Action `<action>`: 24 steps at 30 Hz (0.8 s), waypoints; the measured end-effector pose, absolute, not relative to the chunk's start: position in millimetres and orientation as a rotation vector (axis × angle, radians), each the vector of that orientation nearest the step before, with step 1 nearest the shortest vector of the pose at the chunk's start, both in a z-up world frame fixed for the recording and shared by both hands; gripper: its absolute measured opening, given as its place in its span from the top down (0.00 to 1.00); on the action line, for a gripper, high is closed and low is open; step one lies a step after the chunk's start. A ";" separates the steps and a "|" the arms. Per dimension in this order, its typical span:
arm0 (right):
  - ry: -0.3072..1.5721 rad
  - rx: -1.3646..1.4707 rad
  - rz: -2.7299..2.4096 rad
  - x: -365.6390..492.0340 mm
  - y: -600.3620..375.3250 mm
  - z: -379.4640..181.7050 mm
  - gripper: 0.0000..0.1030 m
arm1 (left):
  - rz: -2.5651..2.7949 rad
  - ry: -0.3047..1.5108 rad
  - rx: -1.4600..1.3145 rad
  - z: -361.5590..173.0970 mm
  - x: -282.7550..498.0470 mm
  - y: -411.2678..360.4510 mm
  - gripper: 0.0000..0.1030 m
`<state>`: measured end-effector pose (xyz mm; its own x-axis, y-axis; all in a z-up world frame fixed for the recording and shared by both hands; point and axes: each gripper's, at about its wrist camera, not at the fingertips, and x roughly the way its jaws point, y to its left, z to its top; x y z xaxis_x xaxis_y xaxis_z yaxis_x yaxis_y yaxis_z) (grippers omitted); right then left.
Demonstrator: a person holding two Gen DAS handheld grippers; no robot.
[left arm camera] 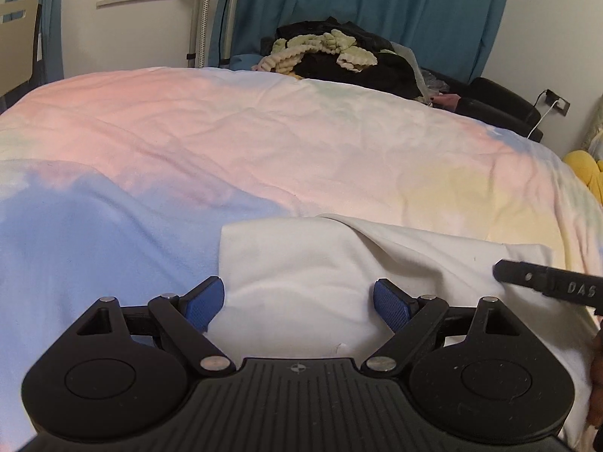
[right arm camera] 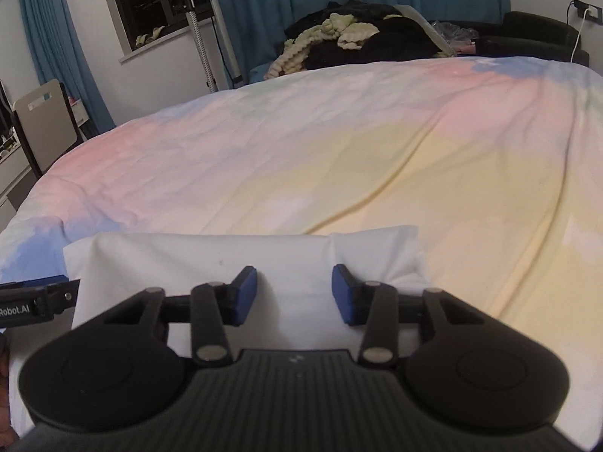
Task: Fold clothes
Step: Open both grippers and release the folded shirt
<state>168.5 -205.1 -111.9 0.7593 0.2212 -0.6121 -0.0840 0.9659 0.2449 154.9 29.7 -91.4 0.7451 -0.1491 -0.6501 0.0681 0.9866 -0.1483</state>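
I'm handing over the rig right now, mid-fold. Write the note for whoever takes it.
Left tool: open, holding nothing, above the folded white cotton garment.
Right tool: jaws apart, nothing gripped, above the same garment.
Garment lies at the near edge of the pastel pink, yellow and blue bedspread.
Done: sides folded in.
Left: probably a final fold. A dark clothes pile lies beyond the bed's far edge.
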 end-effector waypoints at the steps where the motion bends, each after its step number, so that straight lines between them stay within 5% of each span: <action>1: 0.685 0.218 0.166 167.9 -206.7 -112.2 0.58 | -0.118 0.719 -0.122 -91.1 154.5 30.3 0.14; 24: 0.443 0.198 0.238 22.8 -203.2 -13.6 0.55 | -0.098 0.493 -0.158 -0.2 17.0 23.4 0.14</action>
